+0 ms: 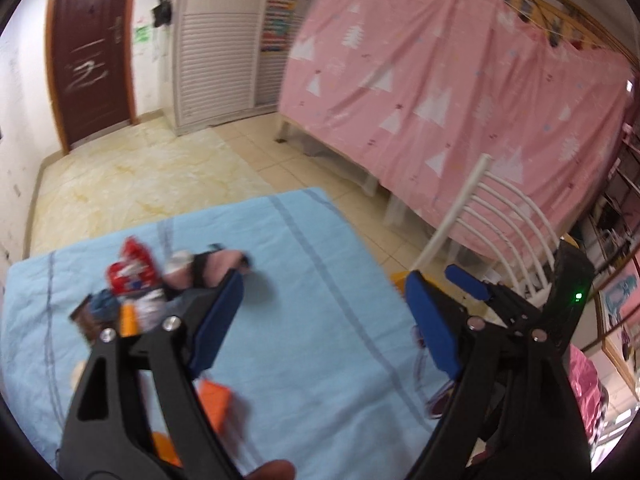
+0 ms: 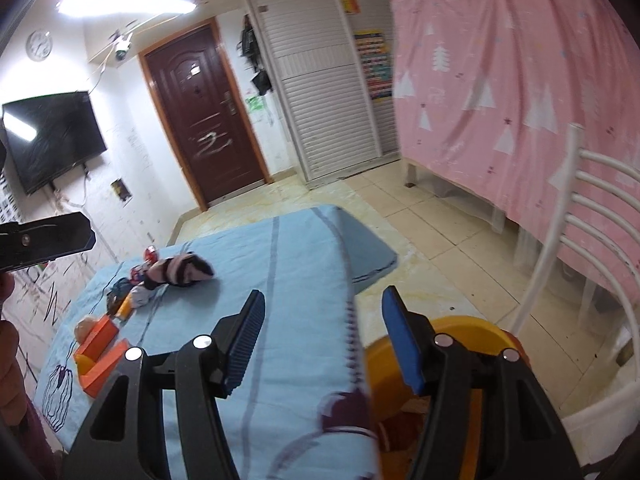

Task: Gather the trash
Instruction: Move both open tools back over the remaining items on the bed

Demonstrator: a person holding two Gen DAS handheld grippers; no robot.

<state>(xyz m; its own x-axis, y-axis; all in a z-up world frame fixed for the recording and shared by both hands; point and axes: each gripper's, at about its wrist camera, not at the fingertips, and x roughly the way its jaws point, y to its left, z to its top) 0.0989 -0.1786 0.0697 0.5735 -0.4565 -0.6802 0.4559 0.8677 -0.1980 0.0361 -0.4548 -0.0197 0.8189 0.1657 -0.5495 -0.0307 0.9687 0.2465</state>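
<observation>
A light blue cloth (image 1: 304, 340) covers the table. On its left side lies a heap of trash: red wrappers (image 1: 132, 270), a pink and black sock (image 1: 218, 266) and orange boxes (image 1: 216, 396). My left gripper (image 1: 325, 282) hangs open over the cloth just right of the heap, with nothing between its blue pads. The right wrist view shows the same sock (image 2: 182, 270), wrappers (image 2: 152, 255) and orange boxes (image 2: 100, 346) off to the left. My right gripper (image 2: 324, 296) stands open and empty over the table's right edge, above a yellow bin (image 2: 452, 332) on the floor.
A white slatted chair (image 2: 588, 208) stands right of the bin, beside a bed draped in a pink sheet (image 1: 440, 80). Beyond the table are tiled floor (image 1: 132, 176), a brown door (image 2: 204, 120), a white louvred wardrobe (image 2: 320, 92) and a wall television (image 2: 48, 136).
</observation>
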